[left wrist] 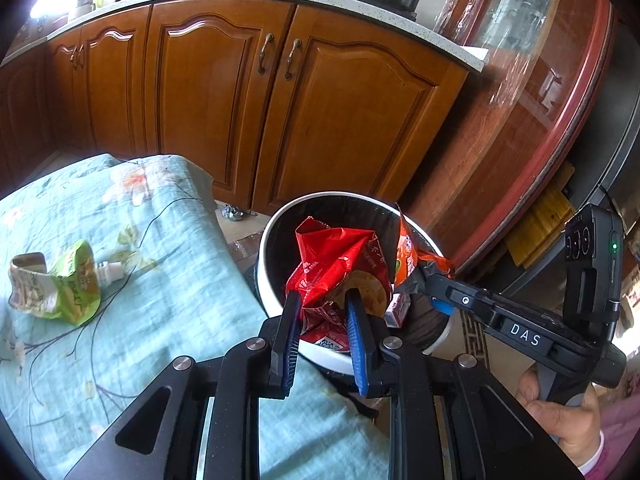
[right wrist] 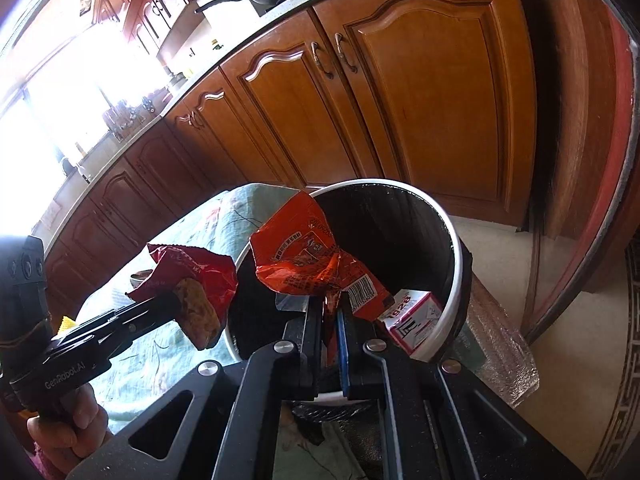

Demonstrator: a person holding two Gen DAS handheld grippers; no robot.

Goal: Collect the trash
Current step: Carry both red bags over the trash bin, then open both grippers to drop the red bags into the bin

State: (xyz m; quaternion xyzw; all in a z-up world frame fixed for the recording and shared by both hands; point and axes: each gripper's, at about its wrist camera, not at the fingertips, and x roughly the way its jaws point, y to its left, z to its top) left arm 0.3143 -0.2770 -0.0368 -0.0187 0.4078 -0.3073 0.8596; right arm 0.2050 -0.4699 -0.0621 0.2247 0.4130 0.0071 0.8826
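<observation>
My left gripper (left wrist: 322, 300) is shut on a red snack bag (left wrist: 336, 264) and holds it over the near rim of a white trash bin (left wrist: 266, 276) with a black liner. My right gripper (right wrist: 331, 306) is shut on an orange wrapper (right wrist: 304, 256) and holds it above the same bin (right wrist: 452, 248). In the right wrist view the left gripper (right wrist: 172, 304) and its red bag (right wrist: 196, 280) are at the left. In the left wrist view the right gripper (left wrist: 430, 280) and the orange wrapper (left wrist: 406, 254) are at the right. A crumpled green pouch (left wrist: 60, 284) lies on the table.
The table has a light blue floral cloth (left wrist: 160, 320). A pink and white carton (right wrist: 412, 320) leans on the bin's rim. Wooden kitchen cabinets (left wrist: 240, 100) stand behind. A crumpled foil scrap (left wrist: 234, 213) lies on the floor. A wrapped red-edged panel (left wrist: 540, 120) is at the right.
</observation>
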